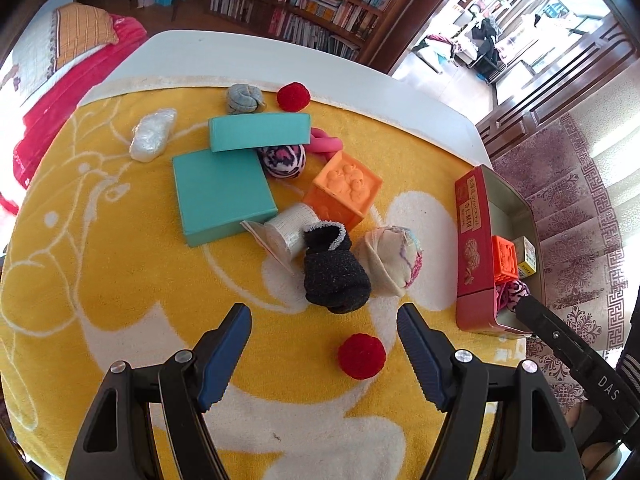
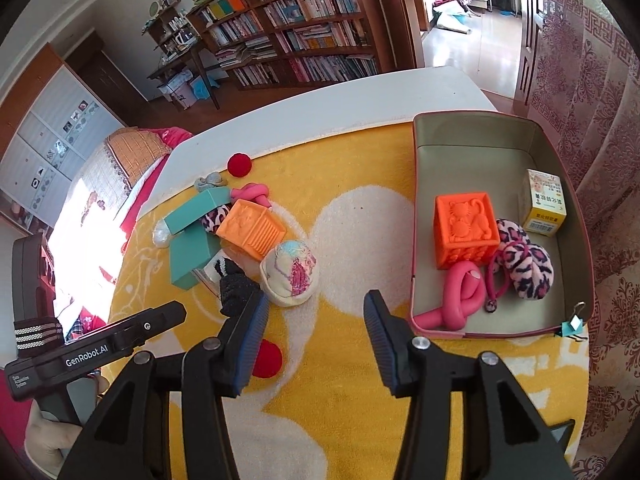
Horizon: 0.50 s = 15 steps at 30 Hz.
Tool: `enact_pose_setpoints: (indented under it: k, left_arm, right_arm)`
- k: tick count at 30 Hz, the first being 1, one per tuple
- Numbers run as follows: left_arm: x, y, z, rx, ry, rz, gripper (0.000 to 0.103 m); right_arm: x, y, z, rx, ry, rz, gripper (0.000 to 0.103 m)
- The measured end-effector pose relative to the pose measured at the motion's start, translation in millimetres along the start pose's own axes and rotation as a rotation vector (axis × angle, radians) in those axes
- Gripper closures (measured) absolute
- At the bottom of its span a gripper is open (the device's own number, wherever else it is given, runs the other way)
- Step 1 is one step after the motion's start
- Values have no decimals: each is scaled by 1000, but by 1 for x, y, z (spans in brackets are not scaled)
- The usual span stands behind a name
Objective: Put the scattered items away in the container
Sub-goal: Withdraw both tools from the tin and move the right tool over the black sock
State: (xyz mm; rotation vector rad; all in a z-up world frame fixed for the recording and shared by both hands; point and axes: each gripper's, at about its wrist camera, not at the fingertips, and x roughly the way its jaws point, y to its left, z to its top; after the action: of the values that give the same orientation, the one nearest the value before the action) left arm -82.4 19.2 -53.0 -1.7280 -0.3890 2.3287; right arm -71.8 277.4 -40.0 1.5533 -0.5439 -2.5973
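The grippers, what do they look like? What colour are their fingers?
Each gripper is black, with two fingers that carry ribbed blue pads and round silver screws. The left gripper has a body printed "GenRobot.AI" in white and a black strap with white stripes, seen from the right wrist view. The right gripper has the same look; "DAS" is printed on its body.

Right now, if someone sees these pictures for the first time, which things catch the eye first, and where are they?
First the yellow towel over the table, with a heap at its middle: two teal boxes beside an orange cube. At the right stands the red tin, holding another orange cube and a pink knotted tube. A red pompom lies between the open left tool fingers.
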Motion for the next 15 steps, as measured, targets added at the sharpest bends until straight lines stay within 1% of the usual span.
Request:
enact_pose_setpoints:
  k: [15]
  left_arm:
    - [-10,63,-4,-70,7,25,26]
  right_arm:
    - [29,50,-7,-54,48,19,48]
